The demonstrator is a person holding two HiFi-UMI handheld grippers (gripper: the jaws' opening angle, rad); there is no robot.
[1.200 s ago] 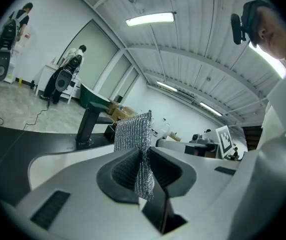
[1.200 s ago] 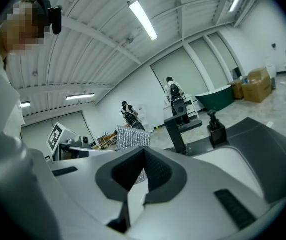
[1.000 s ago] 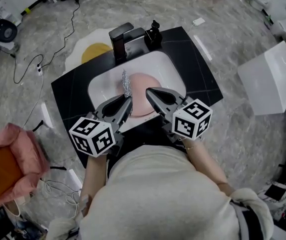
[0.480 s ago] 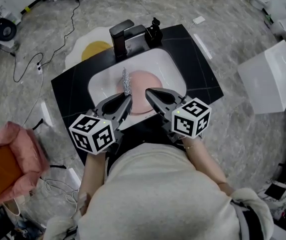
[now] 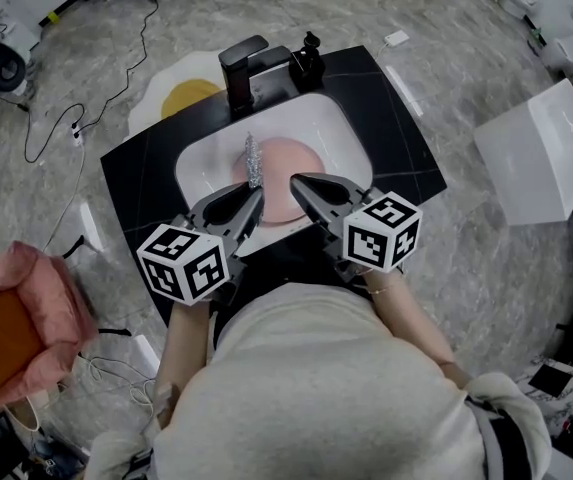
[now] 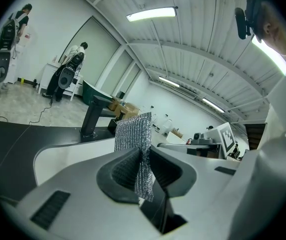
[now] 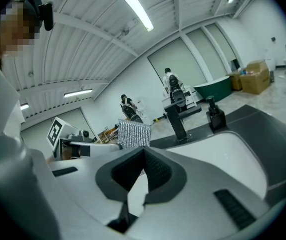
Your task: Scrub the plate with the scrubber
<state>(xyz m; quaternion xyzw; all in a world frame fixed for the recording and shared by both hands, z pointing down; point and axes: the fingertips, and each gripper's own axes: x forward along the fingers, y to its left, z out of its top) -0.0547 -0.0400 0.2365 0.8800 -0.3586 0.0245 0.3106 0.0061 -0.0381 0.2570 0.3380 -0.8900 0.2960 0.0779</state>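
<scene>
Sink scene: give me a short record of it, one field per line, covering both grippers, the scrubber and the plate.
left gripper: shut on the silver mesh scrubber, which stands up out of the jaws
right gripper: shut, nothing between the jaws
plate: pink, lying in the white sink basin, partly covered by both grippers in the head view
scrubber touching plate: cannot tell
behind basin: black faucet, black soap dispenser
</scene>
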